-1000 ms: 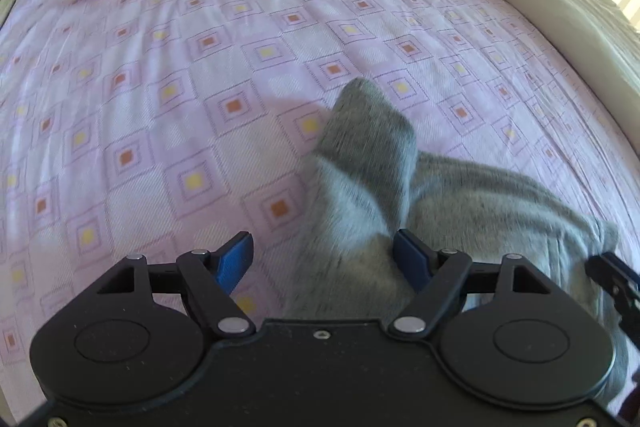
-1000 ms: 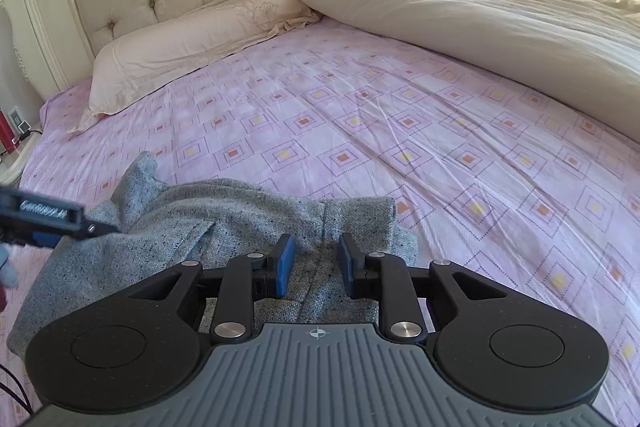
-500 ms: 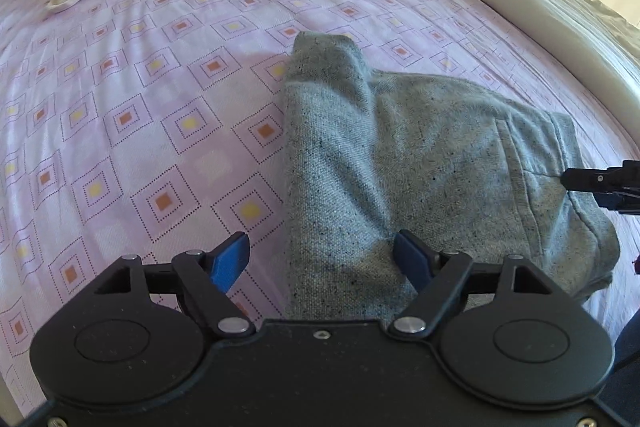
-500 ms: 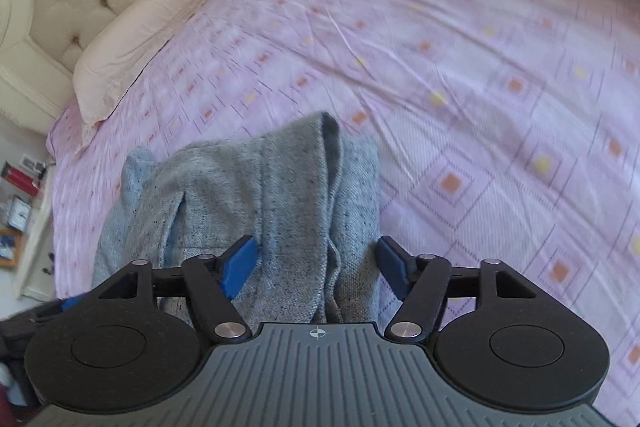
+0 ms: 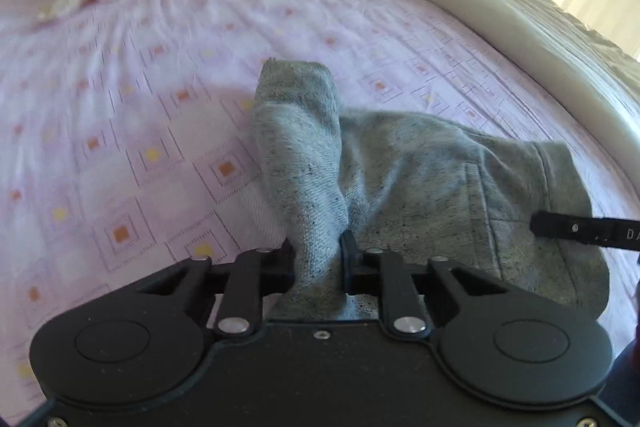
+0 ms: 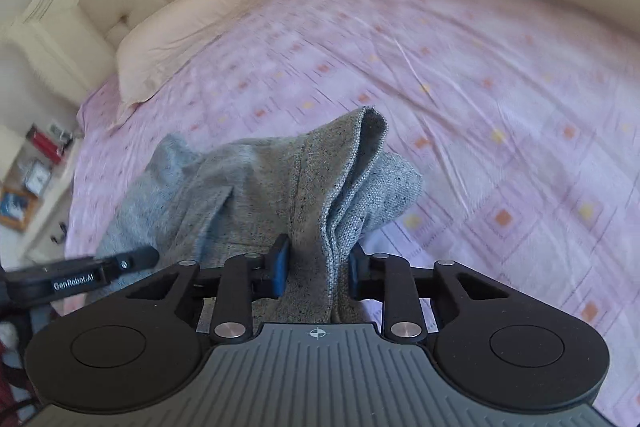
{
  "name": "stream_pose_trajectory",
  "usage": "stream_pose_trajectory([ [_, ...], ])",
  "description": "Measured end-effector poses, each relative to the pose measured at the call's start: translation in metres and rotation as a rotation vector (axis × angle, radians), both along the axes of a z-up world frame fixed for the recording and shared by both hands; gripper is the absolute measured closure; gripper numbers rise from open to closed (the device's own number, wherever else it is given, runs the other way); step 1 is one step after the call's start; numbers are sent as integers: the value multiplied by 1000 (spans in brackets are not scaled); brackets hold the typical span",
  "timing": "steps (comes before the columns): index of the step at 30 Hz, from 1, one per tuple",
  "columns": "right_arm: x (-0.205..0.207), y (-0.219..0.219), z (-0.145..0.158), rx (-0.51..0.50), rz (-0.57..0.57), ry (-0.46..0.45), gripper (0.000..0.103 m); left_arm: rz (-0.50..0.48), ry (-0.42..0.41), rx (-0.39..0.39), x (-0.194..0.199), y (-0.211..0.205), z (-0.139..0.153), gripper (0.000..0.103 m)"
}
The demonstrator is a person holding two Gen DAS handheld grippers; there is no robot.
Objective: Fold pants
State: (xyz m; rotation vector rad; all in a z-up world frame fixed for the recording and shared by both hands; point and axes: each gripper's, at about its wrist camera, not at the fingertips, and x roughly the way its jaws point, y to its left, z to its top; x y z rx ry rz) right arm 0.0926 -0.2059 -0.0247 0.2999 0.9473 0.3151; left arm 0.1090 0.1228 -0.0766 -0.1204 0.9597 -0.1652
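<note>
the left gripper [image 5: 318, 259] has just closed, pinching a raised fold of the grey pants [image 5: 420, 179], which lie bunched on the pink sheet [image 5: 140, 107]. the right gripper [image 6: 318, 267] has also just closed on the pants' opposite edge.

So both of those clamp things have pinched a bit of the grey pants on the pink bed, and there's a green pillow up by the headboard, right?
Nearly. The pillow is cream, not green, as the right wrist view shows. The rest holds: the left gripper and the right gripper have just closed on bunched folds of the grey pants, which lie on the pink patterned sheet.
</note>
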Motion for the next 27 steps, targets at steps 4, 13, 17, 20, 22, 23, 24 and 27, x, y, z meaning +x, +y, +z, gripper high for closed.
stream_pose_trajectory([
  [4,-4,30,35,-10,95,-95,77,42,-43,49,-20,13,27,80],
  [13,65,148,57,86,299,-160,76,242,-132,90,-19,127,74,77],
  [17,88,184,26,16,271,-143,65,368,-54,153,-3,165,42,57],
  [20,86,192,7,-176,189,-149,65,454,25,175,-8,180,15,60],
  [22,68,187,12,-161,189,-176,65,472,26,128,-23,183,14,60],
  [23,60,185,17,-141,201,-185,65,478,21,124,-29,181,17,59],
  [24,51,185,24,-132,210,-196,65,493,18,138,-37,177,22,59],
  [27,23,188,48,-110,240,-261,64,505,-20,148,-51,161,38,57],
])
